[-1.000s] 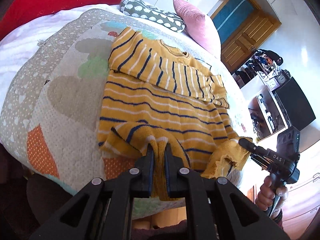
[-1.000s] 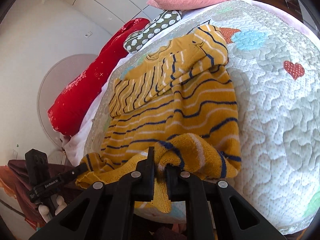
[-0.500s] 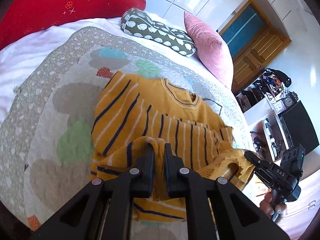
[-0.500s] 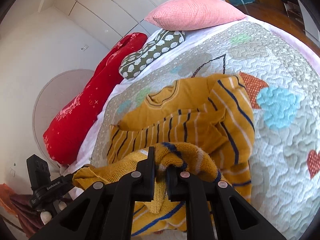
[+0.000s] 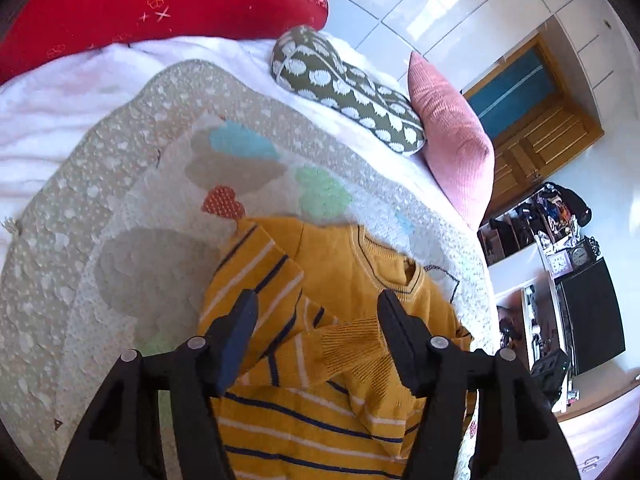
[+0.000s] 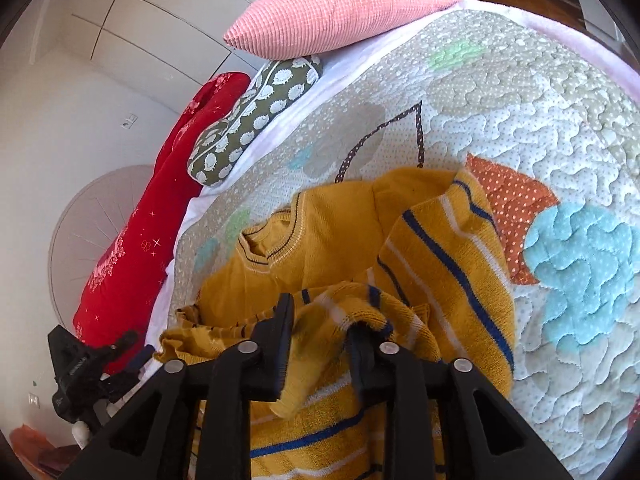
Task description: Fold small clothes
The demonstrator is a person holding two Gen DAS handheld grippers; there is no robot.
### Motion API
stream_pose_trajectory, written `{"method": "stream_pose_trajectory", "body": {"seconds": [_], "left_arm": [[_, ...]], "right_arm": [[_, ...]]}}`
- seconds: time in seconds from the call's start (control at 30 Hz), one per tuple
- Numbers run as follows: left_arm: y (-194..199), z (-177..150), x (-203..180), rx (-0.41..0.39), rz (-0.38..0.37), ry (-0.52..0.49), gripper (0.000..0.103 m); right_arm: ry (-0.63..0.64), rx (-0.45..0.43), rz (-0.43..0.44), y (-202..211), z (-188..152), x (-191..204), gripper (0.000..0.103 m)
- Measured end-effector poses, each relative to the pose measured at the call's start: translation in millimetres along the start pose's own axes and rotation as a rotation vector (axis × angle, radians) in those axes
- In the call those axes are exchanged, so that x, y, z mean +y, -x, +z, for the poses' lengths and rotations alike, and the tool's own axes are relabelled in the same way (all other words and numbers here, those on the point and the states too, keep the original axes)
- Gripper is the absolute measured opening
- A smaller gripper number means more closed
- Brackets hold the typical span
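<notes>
A small mustard-yellow sweater (image 5: 332, 292) with navy and white stripes lies on the quilted bedspread (image 5: 120, 216), its lower half folded up toward the collar. My left gripper (image 5: 316, 312) is open, its jaws wide apart over the folded hem and a sleeve cuff. My right gripper (image 6: 320, 320) is open too, with the loose hem of the sweater (image 6: 424, 248) lying between its fingers. The left gripper also shows at the lower left of the right wrist view (image 6: 132, 344).
A red bolster (image 5: 160, 4), a green patterned pillow (image 5: 344, 84) and a pink cushion (image 5: 452, 144) lie at the head of the bed. A wooden door (image 5: 532, 116) and cluttered shelves (image 5: 544, 220) stand beyond the bed's right side.
Both grippers carried the sweater's hem up toward the collar, then opened and let it go. The bottom half now lies folded over the top.
</notes>
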State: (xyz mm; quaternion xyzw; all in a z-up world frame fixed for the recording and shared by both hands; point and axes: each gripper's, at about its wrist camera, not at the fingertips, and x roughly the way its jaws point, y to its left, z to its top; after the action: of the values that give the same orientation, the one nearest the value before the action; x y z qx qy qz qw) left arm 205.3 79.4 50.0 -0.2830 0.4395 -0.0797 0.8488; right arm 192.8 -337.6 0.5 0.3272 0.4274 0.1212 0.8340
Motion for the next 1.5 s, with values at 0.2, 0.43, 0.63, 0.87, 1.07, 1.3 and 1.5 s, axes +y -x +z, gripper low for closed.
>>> {"method": "stream_pose_trajectory", "body": {"seconds": [0.2,0.43,0.63,0.87,1.07,1.3,1.5], "left_arm": [[-2.4,-35.6,-31.8,0.010,0.135,-0.310,0.061],[-58.5,-66.3,-58.5,0.039,0.384,-0.638,0.062],[-93.3,-36.8,-25.4,0.095,0.505,-0.531,0.017],[-101.1,-9.5,24.9,0.138,0.450,-0.269,0.013],[-53.6,-9.0,20.2,0.064,0.356,-0.227,0.013],[-64.5,-35.6,-48.6,0.083,0.227,-0.419,0.019],[-115.8,-22.0,-12.6,0.155,0.457,-0.325,0.021]], "right_arm": [[0.107,-0.080,-0.073,27.4,-5.5,14.9,0.047],[0.262,-0.047,-0.102,25.0,-33.7,43.4,0.047],[0.489,0.050,-0.155,-6.0,-46.8,68.2,0.040],[0.418,0.084,-0.482,-86.7,19.7,30.7,0.036],[0.319,-0.089,-0.520,-32.8,42.3,17.1,0.036],[0.359,0.017,-0.152,-3.5,-6.7,56.6,0.037],[0.393,0.145,-0.227,-50.1,-46.9,42.5,0.033]]}}
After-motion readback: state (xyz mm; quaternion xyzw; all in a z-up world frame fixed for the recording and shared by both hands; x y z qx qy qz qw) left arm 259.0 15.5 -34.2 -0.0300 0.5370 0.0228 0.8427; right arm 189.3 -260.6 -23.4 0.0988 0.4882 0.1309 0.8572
